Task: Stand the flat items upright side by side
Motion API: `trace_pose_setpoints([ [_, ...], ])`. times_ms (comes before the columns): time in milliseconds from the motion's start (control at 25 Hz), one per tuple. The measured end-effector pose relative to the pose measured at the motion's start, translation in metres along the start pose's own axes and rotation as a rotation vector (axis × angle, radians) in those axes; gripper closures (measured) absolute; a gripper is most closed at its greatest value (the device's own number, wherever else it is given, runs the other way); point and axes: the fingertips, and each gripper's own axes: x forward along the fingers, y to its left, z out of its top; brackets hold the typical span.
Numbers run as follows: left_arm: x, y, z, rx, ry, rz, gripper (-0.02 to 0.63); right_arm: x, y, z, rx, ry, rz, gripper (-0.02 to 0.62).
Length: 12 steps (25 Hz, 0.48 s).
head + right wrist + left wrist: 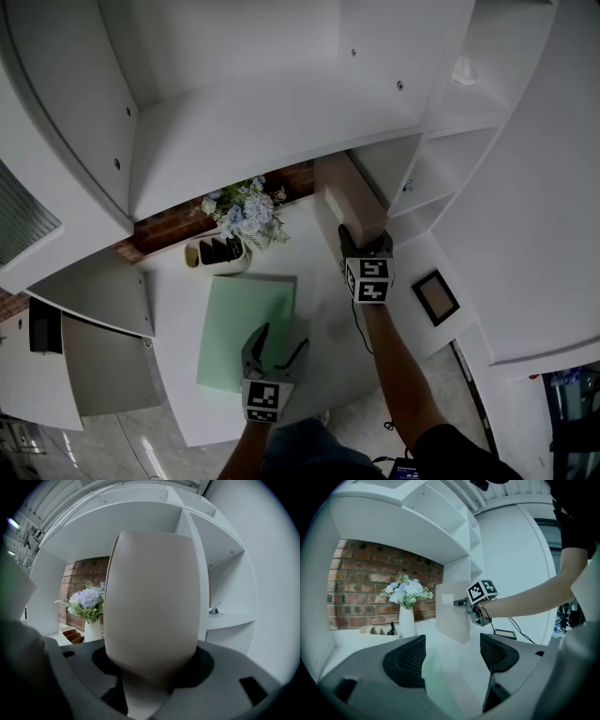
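A pale green flat item (246,323) lies flat on the white desk (178,319). My left gripper (277,349) hovers open over its near right corner; in the left gripper view the green surface (436,681) shows low between the spread jaws, which touch nothing. A beige flat item (349,197) stands upright at the desk's back right, beside the shelf wall. My right gripper (362,242) is shut on its near edge. In the right gripper view the beige item (152,602) fills the middle between the jaws. The left gripper view shows the beige item (452,611) standing on end.
A white vase of pale flowers (246,211) and a cream pen tray (217,253) stand at the back of the desk against a brick wall. A small dark frame (436,297) lies to the right. White shelves (281,112) overhang the desk.
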Motion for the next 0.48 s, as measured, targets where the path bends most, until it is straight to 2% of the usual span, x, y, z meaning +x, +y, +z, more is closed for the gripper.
trace_pose_setpoints([
  [160, 0.0002, -0.0008, -0.0013, -0.001, 0.004, -0.003, 0.27, 0.0038, 0.0027, 0.0017, -0.012, -0.002, 0.006, 0.331],
  [480, 0.0016, -0.0026, -0.0034, -0.002, 0.012, -0.011, 0.27, 0.0058, 0.0019, 0.0012, 0.03, 0.006, -0.005, 0.328],
])
